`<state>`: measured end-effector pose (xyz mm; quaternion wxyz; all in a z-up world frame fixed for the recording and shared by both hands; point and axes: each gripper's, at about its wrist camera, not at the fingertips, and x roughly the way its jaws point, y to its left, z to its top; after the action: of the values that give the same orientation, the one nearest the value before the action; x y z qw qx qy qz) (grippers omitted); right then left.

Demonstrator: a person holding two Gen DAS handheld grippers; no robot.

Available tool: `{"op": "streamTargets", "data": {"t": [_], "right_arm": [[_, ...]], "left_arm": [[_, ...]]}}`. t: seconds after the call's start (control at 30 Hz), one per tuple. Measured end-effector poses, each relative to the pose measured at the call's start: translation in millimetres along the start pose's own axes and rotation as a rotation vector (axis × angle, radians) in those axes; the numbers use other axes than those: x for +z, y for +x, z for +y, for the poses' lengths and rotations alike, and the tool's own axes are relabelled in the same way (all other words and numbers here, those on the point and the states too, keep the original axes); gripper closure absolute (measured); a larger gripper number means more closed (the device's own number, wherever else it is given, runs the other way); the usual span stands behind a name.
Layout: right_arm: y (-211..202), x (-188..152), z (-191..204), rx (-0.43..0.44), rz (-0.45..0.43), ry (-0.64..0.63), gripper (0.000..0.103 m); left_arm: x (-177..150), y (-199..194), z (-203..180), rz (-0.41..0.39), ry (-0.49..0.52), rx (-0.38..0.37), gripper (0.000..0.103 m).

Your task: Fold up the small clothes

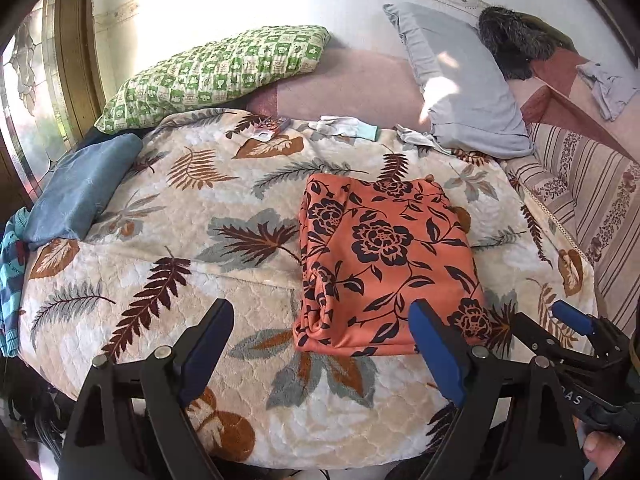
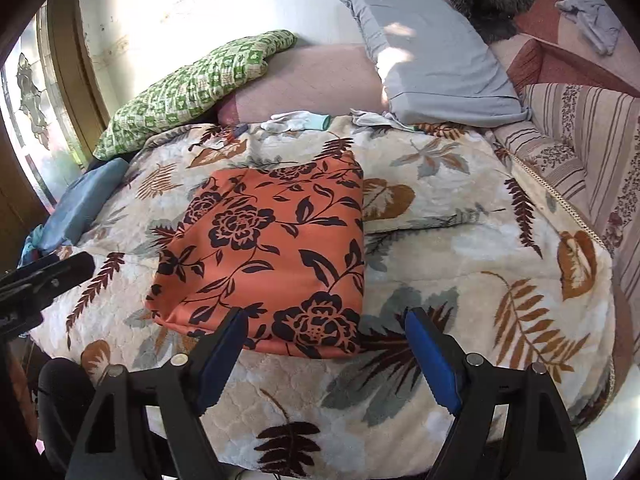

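Observation:
An orange garment with a black flower print [image 1: 380,264] lies folded into a rectangle on the leaf-patterned blanket [image 1: 180,208]; it also shows in the right wrist view [image 2: 272,256]. My left gripper [image 1: 324,344] is open and empty, hovering just short of the garment's near edge. My right gripper [image 2: 324,348] is open and empty, above the garment's near right corner. The right gripper also shows in the left wrist view [image 1: 576,320] at the right edge. The left gripper's tip shows in the right wrist view [image 2: 60,270] at the left edge.
A green checked pillow [image 1: 216,72], a grey pillow [image 1: 460,84] and a folded blue cloth [image 1: 80,192] lie around the blanket. White gloves [image 1: 344,126] and a small packet [image 1: 268,128] sit at its far edge. A striped bedspread [image 1: 592,192] lies right; a window [image 1: 32,100] is left.

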<state>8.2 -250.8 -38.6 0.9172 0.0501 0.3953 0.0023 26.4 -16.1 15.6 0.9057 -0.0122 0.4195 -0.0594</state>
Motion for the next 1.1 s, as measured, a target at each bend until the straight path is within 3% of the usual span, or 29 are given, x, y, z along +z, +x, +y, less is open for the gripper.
{"op": "streamTargets", "data": {"t": [0.17, 0.3, 0.63, 0.97, 1.1], "right_arm": [[-8, 2, 1, -0.037, -0.012, -0.002, 0.02], [-13, 1, 1, -0.053, -0.011, -0.019, 0.02], [-17, 1, 4, -0.04, -0.002, -0.033, 0.02], [-15, 4, 14, -0.03, 0.015, -0.069, 0.02], [-14, 5, 18, -0.03, 0.018, -0.085, 0.02]], "left_arm": [[-3, -16, -11, -0.024, 0.0, -0.025, 0.014], [-3, -21, -17, -0.029, 0.011, -0.017, 0.008], [-2, -22, -18, -0.002, 0.008, -0.012, 0.007], [3, -29, -21, -0.058, 0.043, 0.017, 0.007], [6, -27, -22, -0.045, 0.049, -0.004, 0.007]]}}
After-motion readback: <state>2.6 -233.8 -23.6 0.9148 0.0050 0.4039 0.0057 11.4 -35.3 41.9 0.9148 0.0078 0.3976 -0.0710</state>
